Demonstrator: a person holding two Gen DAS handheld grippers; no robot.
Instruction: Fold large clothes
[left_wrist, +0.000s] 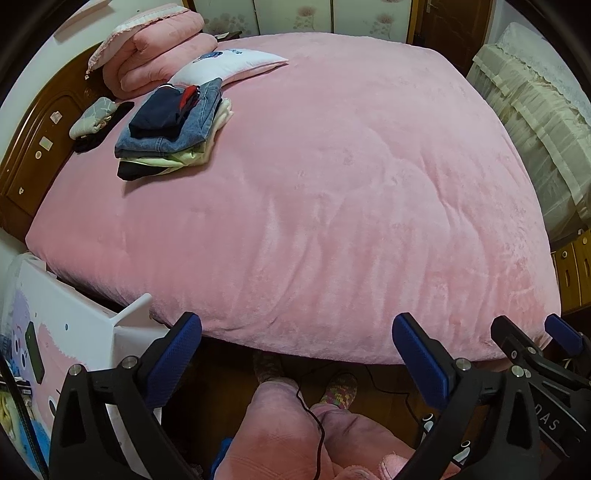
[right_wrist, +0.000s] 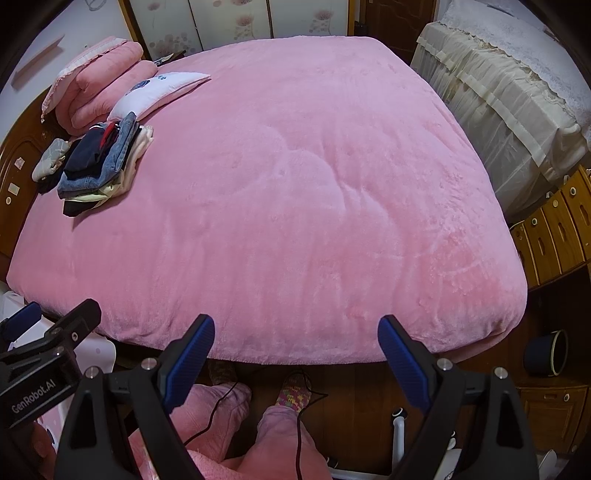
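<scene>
- The left gripper (left_wrist: 295, 354) and right gripper (right_wrist: 295, 350) hung over the floor at the foot of the bed (right_wrist: 295, 184), fingers spread wide, holding nothing.
- A pink blanket (left_wrist: 332, 184) covered the bed.
- The stack of folded clothes (left_wrist: 173, 129) lay near the bed's headboard (left_wrist: 33, 147), beside a white pillow (left_wrist: 229, 64).
- Wooden drawers (right_wrist: 554, 229) stood beside the bed.

We are seeing a stack of folded clothes (left_wrist: 173, 129) lying on the pink bed (left_wrist: 332, 184), toward the headboard end and just in front of the white pillow (left_wrist: 229, 64). A dark navy garment (left_wrist: 159, 112) with a red strip is sitting on top, folded denim (left_wrist: 184, 127) is lying beneath it, pale cream pieces (left_wrist: 177, 158) are showing under that, and a dark piece (left_wrist: 133, 171) is poking out at the bottom.
</scene>
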